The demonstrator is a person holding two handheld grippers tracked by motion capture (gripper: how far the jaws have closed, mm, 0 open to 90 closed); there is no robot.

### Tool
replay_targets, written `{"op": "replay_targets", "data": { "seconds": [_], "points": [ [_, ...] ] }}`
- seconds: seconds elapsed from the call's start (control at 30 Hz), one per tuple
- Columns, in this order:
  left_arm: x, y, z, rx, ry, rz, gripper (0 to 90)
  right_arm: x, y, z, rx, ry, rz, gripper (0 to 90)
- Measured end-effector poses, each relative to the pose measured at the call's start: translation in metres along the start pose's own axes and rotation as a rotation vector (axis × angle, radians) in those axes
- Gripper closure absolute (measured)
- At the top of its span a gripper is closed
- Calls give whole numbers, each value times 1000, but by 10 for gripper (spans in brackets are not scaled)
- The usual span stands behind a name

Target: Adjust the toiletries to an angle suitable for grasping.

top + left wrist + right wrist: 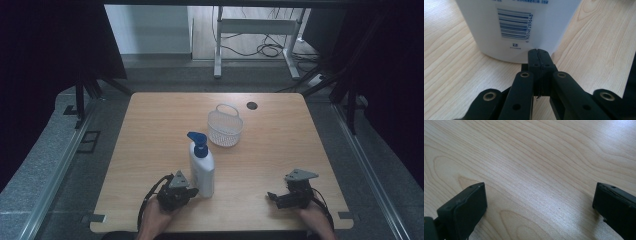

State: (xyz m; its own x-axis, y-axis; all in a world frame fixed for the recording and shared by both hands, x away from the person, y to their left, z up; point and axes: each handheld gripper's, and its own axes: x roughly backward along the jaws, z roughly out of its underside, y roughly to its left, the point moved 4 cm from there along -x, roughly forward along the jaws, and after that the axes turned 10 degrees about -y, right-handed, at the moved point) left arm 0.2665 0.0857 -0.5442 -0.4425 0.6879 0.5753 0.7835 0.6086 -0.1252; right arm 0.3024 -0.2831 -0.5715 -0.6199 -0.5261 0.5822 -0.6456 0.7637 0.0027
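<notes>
We see our left gripper [538, 51] with its two black jaws pressed flat together, clenched on nothing, their tips right at the base of the white pump bottle [519, 27]. Whether the tips actually touch the bottle's wall or sit just short of it, we cannot tell. In the left gripper view the bottle is cut off at the top edge; we make out only its lower body, a barcode and a small mark beneath it, and the print above the barcode is too cropped to read.

From the high view, our left gripper [192, 191] lies low on the wooden table [150, 130] near the front edge, just left of the bottle [202, 170], which stands upright with its blue pump head on top. The hand behind the gripper is cut off by the bottom of the view.

Our right gripper [539, 202] holds its jaws wide apart, released, with bare wood grain between them. In the high view our right gripper [272, 196] rests near the front right of the table, well apart from the bottle, pointing left towards it.

Beyond the bottle, towards the far side, a white mesh basket [225, 127] with a loop handle stands on the table, near but not touching the bottle. Its inside is hard to make out through the mesh. A dark round cable hole [252, 105] sits close to the far edge.
</notes>
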Motion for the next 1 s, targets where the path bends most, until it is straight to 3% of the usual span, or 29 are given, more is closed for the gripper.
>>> {"op": "replay_targets", "data": {
  "seconds": [0.53,0.73,1.0],
  "points": [
    [-17,-7,-10,-16,-36,-11,892,0,0,0,1,0,-1,0],
    [-24,-9,-9,-21,-15,-13,892,0,0,0,2,1,-1,0],
    [-21,-10,-7,-30,14,-10,891,0,0,0,1,0,0,0]
  ]
}}
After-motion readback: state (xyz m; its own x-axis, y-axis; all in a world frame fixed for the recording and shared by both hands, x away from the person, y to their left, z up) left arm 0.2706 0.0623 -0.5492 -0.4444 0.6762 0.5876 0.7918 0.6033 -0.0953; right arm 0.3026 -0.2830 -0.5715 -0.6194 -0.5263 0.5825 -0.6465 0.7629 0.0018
